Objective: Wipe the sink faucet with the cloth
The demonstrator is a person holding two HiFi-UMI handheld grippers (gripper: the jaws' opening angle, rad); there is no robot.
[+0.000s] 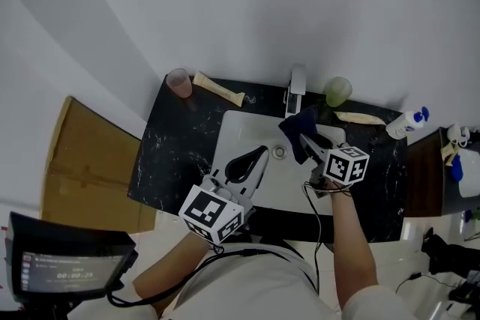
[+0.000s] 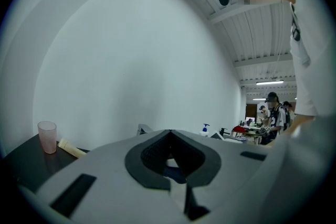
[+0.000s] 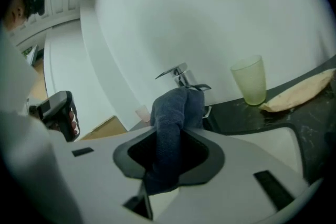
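Right claw clamped on cloth, bunched end held just beside faucet, ready for wiping, I judge | left claw closed, empty, parked over sink left of faucet, clear of my stroke.

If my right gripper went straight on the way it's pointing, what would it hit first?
Probably the faucet. The right gripper is shut on the dark blue cloth, whose bunched end sits right before the faucet, so the cloth would press on it first; the gap is unclear.

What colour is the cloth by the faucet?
The cloth is dark blue, clearest in the right gripper view.
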